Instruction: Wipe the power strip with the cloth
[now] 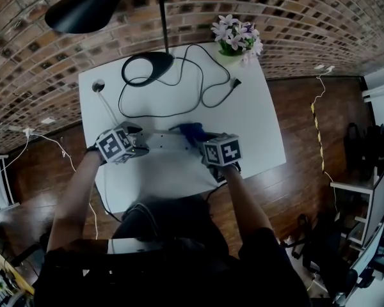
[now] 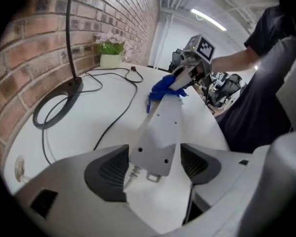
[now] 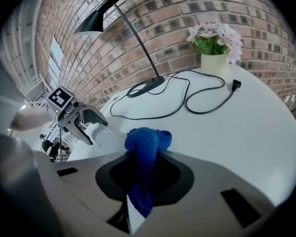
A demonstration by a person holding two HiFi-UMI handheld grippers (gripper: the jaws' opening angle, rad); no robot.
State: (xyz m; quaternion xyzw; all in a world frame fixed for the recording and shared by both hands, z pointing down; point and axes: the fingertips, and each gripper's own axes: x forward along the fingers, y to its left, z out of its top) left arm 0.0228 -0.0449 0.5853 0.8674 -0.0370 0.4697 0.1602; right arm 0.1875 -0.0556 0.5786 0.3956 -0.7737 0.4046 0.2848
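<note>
The left hand-held gripper [image 2: 153,168] is being held with its jaws spread wide. The cord end of the white power strip [image 2: 160,130] is lying loose between the pads and is not clamped, probably so the strip can be steadied or re-gripped. The right hand-held gripper [image 3: 145,174] is being clamped on a bunched blue cloth [image 3: 147,141], and the wad is being set against the strip's far end, seemingly ready for a wipe along its length. The strip is being rested, screw-holed back upward, on the white table [image 1: 256,120] between both grippers. A lamp base [image 1: 147,66], a looping black cable [image 1: 205,94] and a flower pot [image 1: 233,43] are being seen well apart, nearer the brick wall.
</note>
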